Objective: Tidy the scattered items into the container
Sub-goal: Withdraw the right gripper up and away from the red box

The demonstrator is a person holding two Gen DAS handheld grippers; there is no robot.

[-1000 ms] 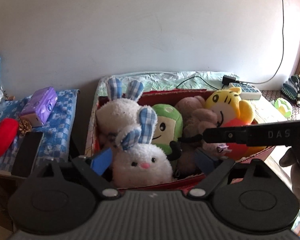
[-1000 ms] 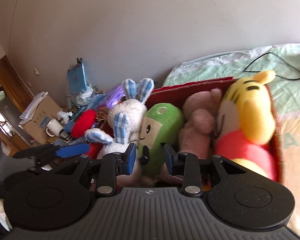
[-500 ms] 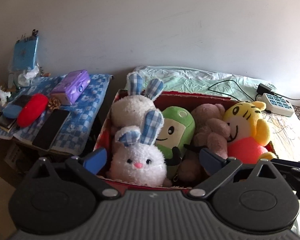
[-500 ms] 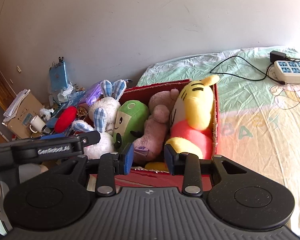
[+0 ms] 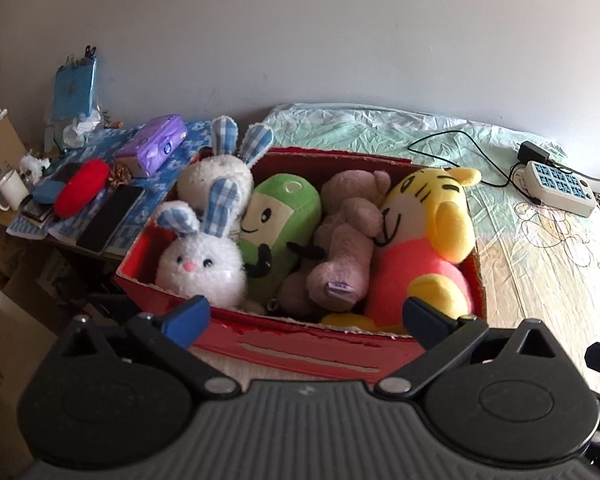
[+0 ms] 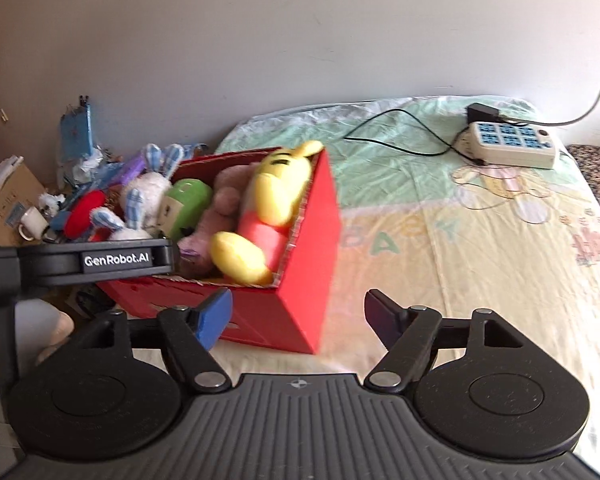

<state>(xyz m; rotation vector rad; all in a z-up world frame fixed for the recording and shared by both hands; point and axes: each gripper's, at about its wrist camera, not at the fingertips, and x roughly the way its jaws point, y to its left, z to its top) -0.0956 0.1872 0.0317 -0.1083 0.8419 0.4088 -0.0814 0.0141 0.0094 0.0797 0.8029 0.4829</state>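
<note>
A plain pale wall backs a bed [image 6: 480, 240] with a printed sheet, and the red box [image 5: 300, 344] sits near the bed's left edge, beside a cluttered side table [image 5: 112, 200]. All the soft toys are packed upright and shoulder to shoulder so they fit: two white rabbits [image 5: 202, 260], a green plush [image 5: 278, 224], a pink bear [image 5: 344, 248] and a yellow tiger [image 5: 424, 248]. The left hand-held gripper [image 5: 304, 316] hangs just before the box's near wall, released and carrying nothing; the right hand-held gripper [image 6: 298, 316] is likewise spread and bare. Judging by the bare sheet, the tidying looks finished, so both stand clear of the box
</note>
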